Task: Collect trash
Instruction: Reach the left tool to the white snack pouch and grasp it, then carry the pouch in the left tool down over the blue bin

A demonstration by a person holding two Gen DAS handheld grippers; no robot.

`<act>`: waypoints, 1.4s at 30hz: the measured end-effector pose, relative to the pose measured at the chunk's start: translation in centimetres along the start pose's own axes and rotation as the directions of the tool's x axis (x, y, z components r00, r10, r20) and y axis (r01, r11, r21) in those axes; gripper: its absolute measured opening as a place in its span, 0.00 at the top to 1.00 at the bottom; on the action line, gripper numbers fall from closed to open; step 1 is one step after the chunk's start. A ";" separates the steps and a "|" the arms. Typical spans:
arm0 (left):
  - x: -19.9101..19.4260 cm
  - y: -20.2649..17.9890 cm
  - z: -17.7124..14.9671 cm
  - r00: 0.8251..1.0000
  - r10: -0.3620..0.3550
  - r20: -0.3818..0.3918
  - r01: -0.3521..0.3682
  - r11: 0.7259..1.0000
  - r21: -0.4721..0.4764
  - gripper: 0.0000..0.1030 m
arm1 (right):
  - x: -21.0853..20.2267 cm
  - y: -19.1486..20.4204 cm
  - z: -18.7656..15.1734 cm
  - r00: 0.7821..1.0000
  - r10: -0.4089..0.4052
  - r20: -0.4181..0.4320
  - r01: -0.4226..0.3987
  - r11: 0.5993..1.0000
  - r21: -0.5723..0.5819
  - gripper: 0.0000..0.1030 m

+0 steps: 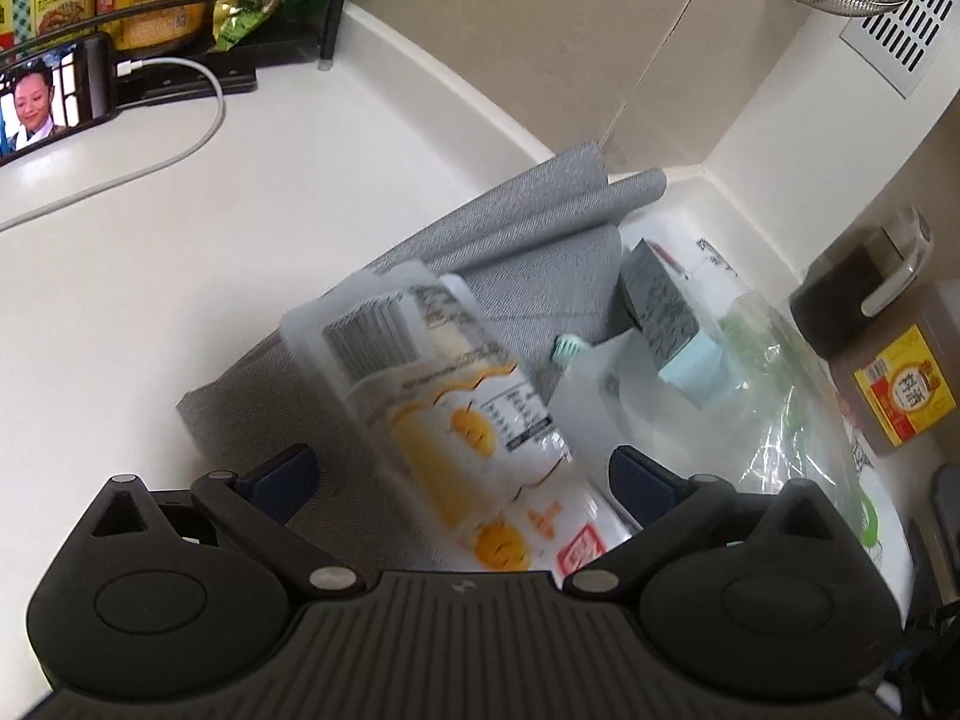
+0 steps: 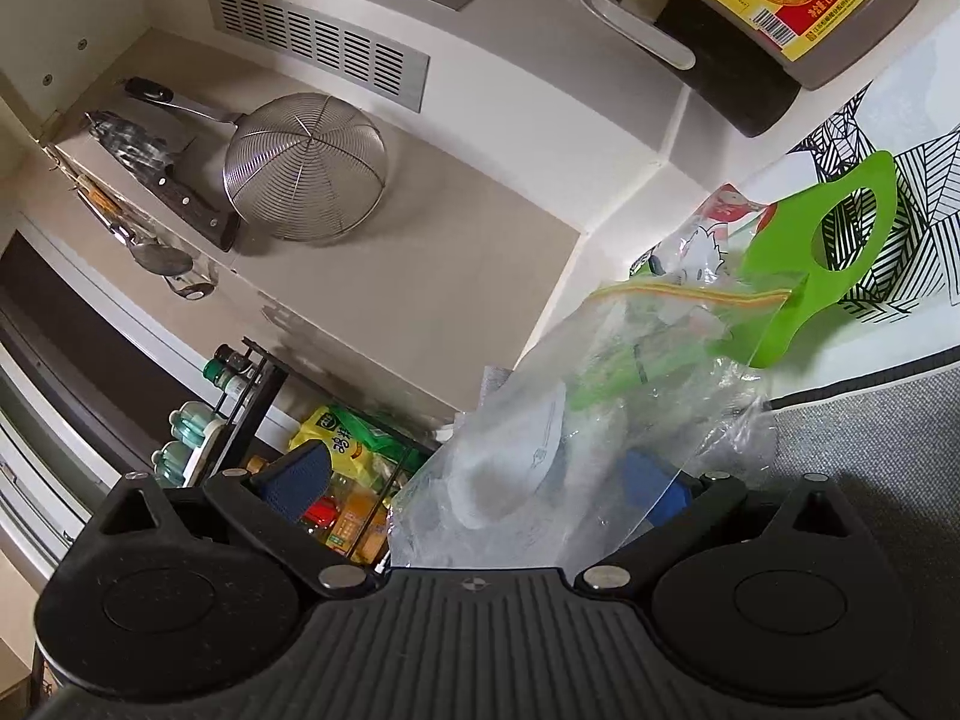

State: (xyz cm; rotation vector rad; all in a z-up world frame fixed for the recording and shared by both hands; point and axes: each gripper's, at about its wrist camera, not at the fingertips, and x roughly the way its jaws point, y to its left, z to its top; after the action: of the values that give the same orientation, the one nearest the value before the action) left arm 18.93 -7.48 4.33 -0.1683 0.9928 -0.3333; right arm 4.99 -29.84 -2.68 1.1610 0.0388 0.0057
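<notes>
On a white tabletop [image 1: 120, 312] pushed into a kitchen corner, a grey cloth [image 1: 528, 276] lies spread with the rubbish gathered on it, which keeps the pieces together for collecting. The left tongs [image 1: 462, 468] point steeply down over a clear food wrapper [image 1: 456, 414] printed with yellow shapes and a barcode; their jaws stand wide apart with the wrapper between them, and neither blue pad appears to press on it, so the wrapper seems straddled rather than gripped, though blur makes contact hard to judge. Just beyond it lie a sponge [image 1: 678, 324] with a dark top and pale blue base and a small mint-green cap [image 1: 567, 348], both probably waiting their turn. The right tongs [image 2: 474, 480] point about level and also stand wide, with a clear zip bag [image 2: 600, 420] rising between the jaws; its mouth, edged by a yellow and red seal strip, is turned away from the camera, likely held up so rubbish can be dropped in, yet I cannot tell whether the pads actually pinch the film. A green plastic handle piece [image 2: 840, 240] stands just behind the bag, and a brown cooking wine bottle [image 2: 798, 6] sits in the corner, well clear of the work.
</notes>
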 end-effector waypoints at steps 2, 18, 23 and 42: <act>-0.4 0.0 -0.1 1.000 0.000 0.029 0.000 1.000 -0.015 0.14 | 0.0 0.0 0.0 1.000 0.002 0.007 -0.002 1.000 -0.018 0.34; -6.6 2.1 0.0 0.987 -0.111 0.120 0.114 0.993 -0.017 0.72 | -2.6 1.5 1.1 0.981 0.107 0.161 -0.088 0.989 -0.119 0.97; -8.9 1.3 -0.1 0.975 -0.140 0.172 0.140 0.990 0.015 0.77 | -3.0 1.5 1.3 0.979 0.105 0.175 -0.084 0.989 -0.123 0.97; -14.4 0.2 -2.3 0.938 -0.155 0.310 0.121 0.985 0.126 0.80 | -3.1 2.2 1.0 0.976 0.147 0.160 -0.123 0.981 -0.149 0.97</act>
State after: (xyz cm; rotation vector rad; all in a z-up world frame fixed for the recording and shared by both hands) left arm 9.83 -2.26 14.46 -0.1895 0.6424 -0.4705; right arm 2.01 -29.96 -0.20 1.0200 -0.1895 0.0292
